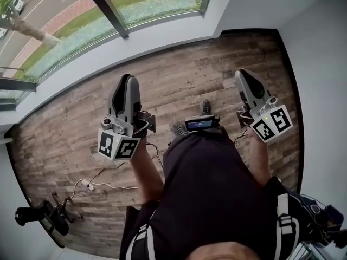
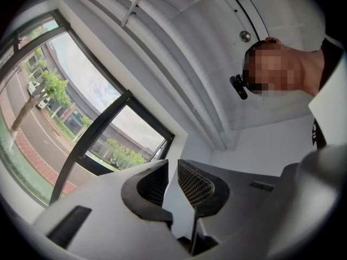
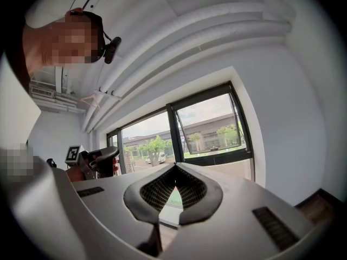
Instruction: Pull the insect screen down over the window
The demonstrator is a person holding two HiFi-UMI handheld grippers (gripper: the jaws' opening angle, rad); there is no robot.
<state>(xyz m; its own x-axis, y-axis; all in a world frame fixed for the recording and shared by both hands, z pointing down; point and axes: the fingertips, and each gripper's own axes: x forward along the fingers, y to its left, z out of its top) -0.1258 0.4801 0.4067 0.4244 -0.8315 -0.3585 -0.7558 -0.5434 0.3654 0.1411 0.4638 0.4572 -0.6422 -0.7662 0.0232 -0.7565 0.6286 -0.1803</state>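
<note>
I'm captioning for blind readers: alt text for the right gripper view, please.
The right gripper points at a dark-framed window, its jaws shut on nothing. The window's right pane is tilted open; the left gripper shows at far left.

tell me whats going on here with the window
A person stands on the wood floor by the window with a gripper in each hand. The left gripper has its jaws slightly apart, the right gripper has them shut, and both are empty, clear of the window. No insect screen can be seen pulled down yet.
</note>
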